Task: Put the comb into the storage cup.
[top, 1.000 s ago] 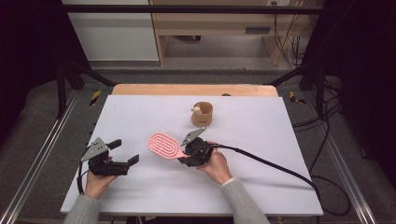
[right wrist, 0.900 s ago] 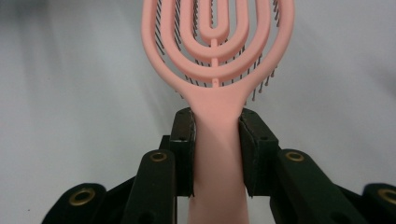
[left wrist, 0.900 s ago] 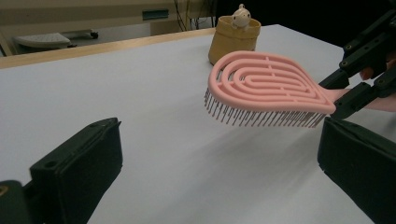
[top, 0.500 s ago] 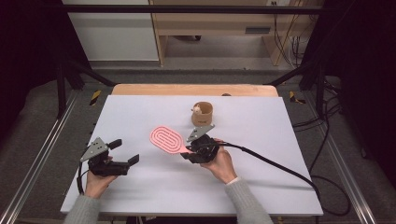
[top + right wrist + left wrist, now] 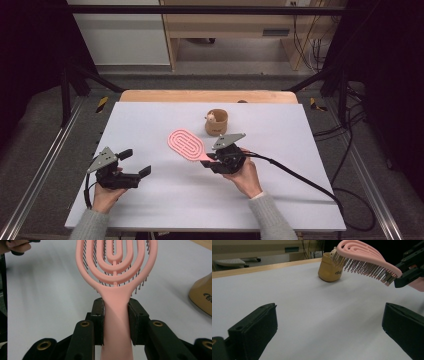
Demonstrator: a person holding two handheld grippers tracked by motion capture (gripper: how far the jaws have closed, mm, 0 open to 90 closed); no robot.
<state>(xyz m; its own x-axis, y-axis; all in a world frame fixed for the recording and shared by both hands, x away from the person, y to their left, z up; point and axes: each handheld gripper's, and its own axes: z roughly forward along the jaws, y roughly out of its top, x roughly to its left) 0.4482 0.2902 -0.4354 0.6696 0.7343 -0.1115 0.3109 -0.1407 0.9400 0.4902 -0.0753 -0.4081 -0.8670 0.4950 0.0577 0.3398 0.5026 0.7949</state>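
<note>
- High view: right gripper (image 5: 214, 161) clamps the handle of the pink hairbrush (image 5: 185, 144), its jaws closed narrowly on that handle. The brush's long axis runs diagonally, head pointing up-left across the white table (image 5: 150, 200) and away from the person, handle toward the right hand (image 5: 246, 175). The brush is above the middle of the table, just left of and nearer the person than the tan cup (image 5: 217, 123), apart from it. The handle's end is hidden inside the gripper. The left gripper (image 5: 137, 165) rests near the table's left front, jaws spread wide with nothing between them, held by the left hand (image 5: 106, 195).
- Left gripper view: its two black jaws stand far apart over bare table. The hairbrush (image 5: 364, 257) hangs in the air at upper right, bristles facing down, head toward the cup (image 5: 330, 268) and partly covering it. The right gripper (image 5: 409, 275) is cut off by the frame's edge.
- Right gripper view: both pads press the sides of the hairbrush's (image 5: 116, 272) handle, which runs straight up the frame. The head's far end is cut off at the top. The cup (image 5: 202, 298) is cut off at the right edge, and the table behind is blurred.
</note>
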